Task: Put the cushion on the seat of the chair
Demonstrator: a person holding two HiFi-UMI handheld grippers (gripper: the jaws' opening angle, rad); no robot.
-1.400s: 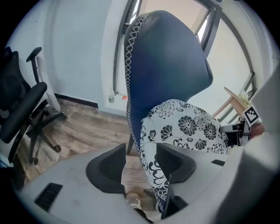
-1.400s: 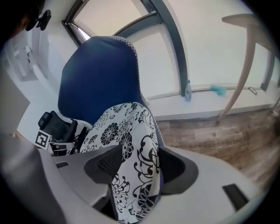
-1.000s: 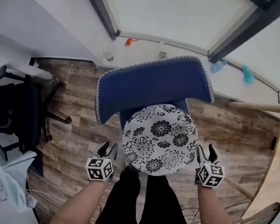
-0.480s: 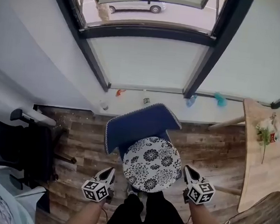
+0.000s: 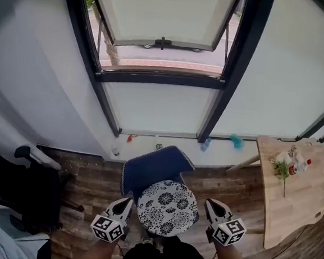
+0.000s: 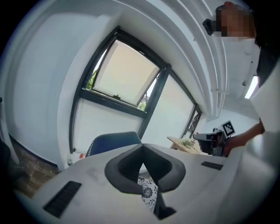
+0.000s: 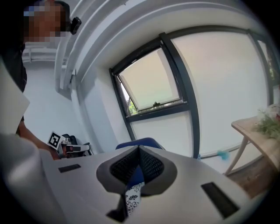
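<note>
One cushion (image 5: 167, 207), one blue chair (image 5: 153, 167)

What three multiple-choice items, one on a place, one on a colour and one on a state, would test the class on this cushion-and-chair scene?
1. Where is the cushion? A on a bed; B on the seat of the chair; C held up between the grippers.
2. What colour is the chair? A red; B green; C blue.
3. How are the fingers of the left gripper and the right gripper? A shut, empty; B shut on the cushion; C wide open.
Key: 1 B, the patterned cushion lies flat before the backrest; 2 C, the backrest is dark blue; 3 A, each gripper view shows fingers together, nothing pinched.
</note>
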